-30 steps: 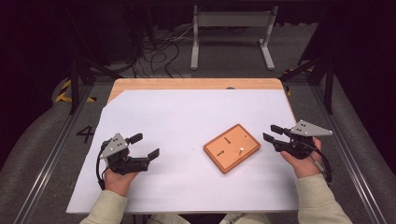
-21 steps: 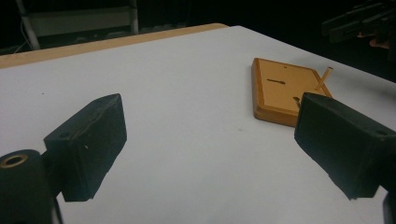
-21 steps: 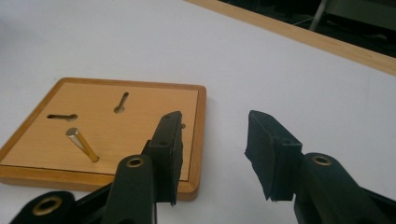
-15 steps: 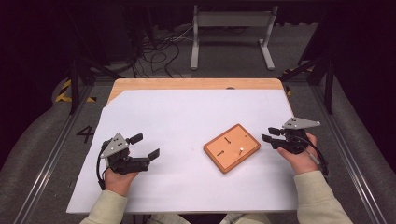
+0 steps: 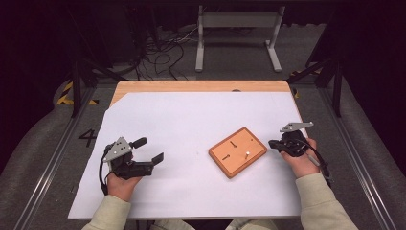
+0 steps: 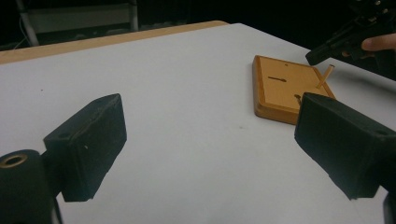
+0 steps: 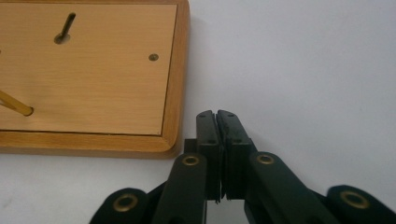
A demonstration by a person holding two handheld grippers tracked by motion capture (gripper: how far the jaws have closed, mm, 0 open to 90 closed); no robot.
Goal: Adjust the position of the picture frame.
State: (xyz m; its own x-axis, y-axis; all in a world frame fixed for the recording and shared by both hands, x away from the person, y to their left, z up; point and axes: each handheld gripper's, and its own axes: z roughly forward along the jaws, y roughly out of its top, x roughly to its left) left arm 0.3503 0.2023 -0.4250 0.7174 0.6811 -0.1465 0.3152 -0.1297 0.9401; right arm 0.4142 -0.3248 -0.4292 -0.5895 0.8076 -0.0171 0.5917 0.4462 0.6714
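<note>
- Work surface: a white sheet (image 5: 191,124) covers the table; a strip of bare wooden tabletop (image 5: 201,86) shows along the far edge.
- Wooden board (image 5: 237,152): lies flat on the sheet, right of centre, turned at an angle to the table edges. It has a raised rim and a lighter inset face.
- Board detail, right gripper view: 1 dark peg (image 7: 65,27) stands in a hole, 1 brass-coloured peg (image 7: 14,105) leans from a second hole, and 1 small screw head (image 7: 153,57) sits near the rim.
- Left gripper (image 5: 149,150): held in the person's left hand (image 5: 120,184) at the near left of the sheet, well apart from the board. Jaws released and spread wide, nothing between them; the left gripper view confirms the gap.
- Right gripper (image 5: 271,143): held in the right hand (image 5: 300,160), just beside the board's right edge. Jaws clenched together, pads meeting, nothing grasped. In the right gripper view the tips (image 7: 217,115) lie near the board's corner, over the sheet.
</note>
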